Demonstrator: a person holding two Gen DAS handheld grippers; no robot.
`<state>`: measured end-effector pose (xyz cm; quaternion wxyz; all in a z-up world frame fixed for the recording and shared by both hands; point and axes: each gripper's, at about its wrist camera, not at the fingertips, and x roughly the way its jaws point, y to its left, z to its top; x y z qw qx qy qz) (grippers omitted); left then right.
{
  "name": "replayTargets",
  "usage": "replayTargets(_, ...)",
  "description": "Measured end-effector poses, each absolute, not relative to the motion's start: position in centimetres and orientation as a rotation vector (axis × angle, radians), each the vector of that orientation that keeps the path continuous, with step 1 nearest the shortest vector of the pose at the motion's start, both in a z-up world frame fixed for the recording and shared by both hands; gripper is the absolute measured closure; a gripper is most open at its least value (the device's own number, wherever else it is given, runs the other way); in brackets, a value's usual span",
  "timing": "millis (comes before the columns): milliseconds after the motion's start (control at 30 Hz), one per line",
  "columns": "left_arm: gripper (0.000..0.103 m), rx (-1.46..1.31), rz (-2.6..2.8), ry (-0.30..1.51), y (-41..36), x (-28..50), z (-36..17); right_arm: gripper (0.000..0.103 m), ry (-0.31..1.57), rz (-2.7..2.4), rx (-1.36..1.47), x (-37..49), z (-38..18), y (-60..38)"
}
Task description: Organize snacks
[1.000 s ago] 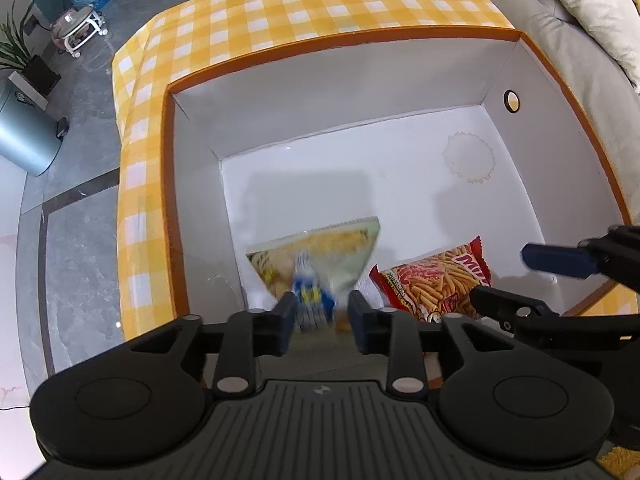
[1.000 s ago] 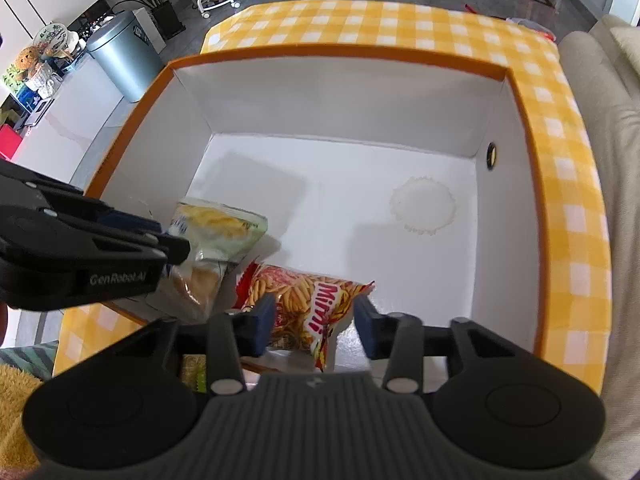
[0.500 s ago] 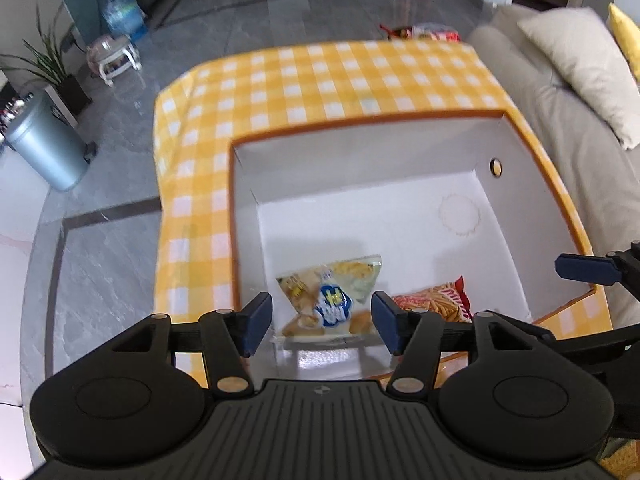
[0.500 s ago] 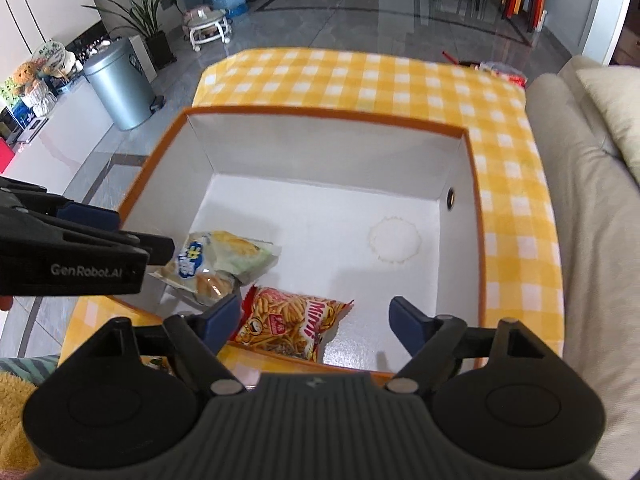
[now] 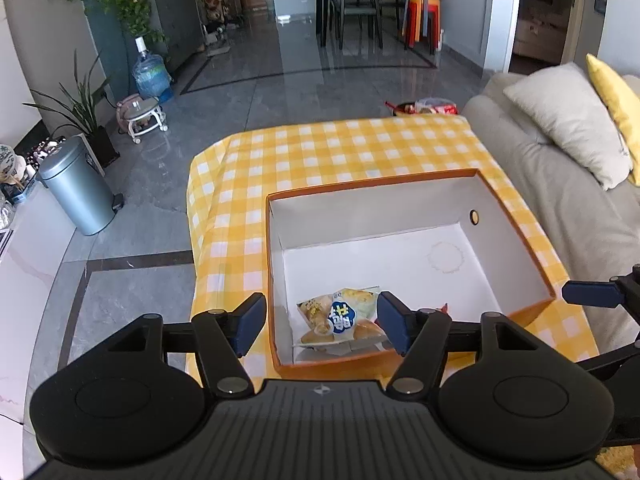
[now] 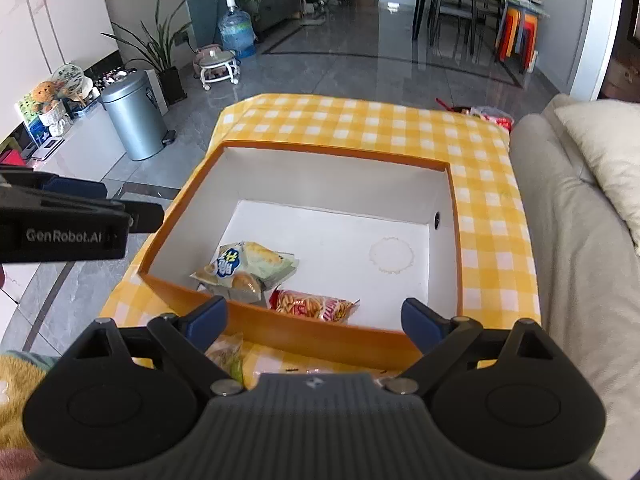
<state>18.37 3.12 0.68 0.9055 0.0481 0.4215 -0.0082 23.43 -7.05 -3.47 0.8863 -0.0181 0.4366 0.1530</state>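
A white box with an orange rim [image 5: 400, 182] stands on the yellow checked tablecloth [image 5: 320, 152]. In its near left corner lies a bread packet with a blue label [image 5: 340, 318] [image 6: 244, 268]. A red fries packet [image 6: 312, 306] lies to the right of it, against the near wall. My left gripper [image 5: 320, 328] hangs above the box's near left corner, its jaws opening with nothing between them. My right gripper [image 6: 314, 322] hovers over the near rim, its jaws also opening and empty.
Another snack packet [image 6: 228, 354] lies on the cloth in front of the box. A grey sofa [image 5: 560, 208] with pillows runs along the right side. On the floor at the left stands a metal bin [image 5: 76, 188]. Snack bags [image 5: 432, 106] sit beyond the table's far edge.
Both grippers have let go of their packets, spread wide, and risen back out of the box. The bread and fries packets now lie on the box floor.
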Motion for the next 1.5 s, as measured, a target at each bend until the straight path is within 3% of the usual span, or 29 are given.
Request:
replayTargets(667,0.027,-0.108,-0.076,0.962,3.7,10.8,-4.5,0.012,0.898,0.181,0.004,15.1,-6.9,-11.4)
replayTargets(1500,0.028,-0.133,-0.057,1.114,3.7,12.2,-12.2,0.017,1.065,0.140,0.134,16.3,-15.6,-13.5)
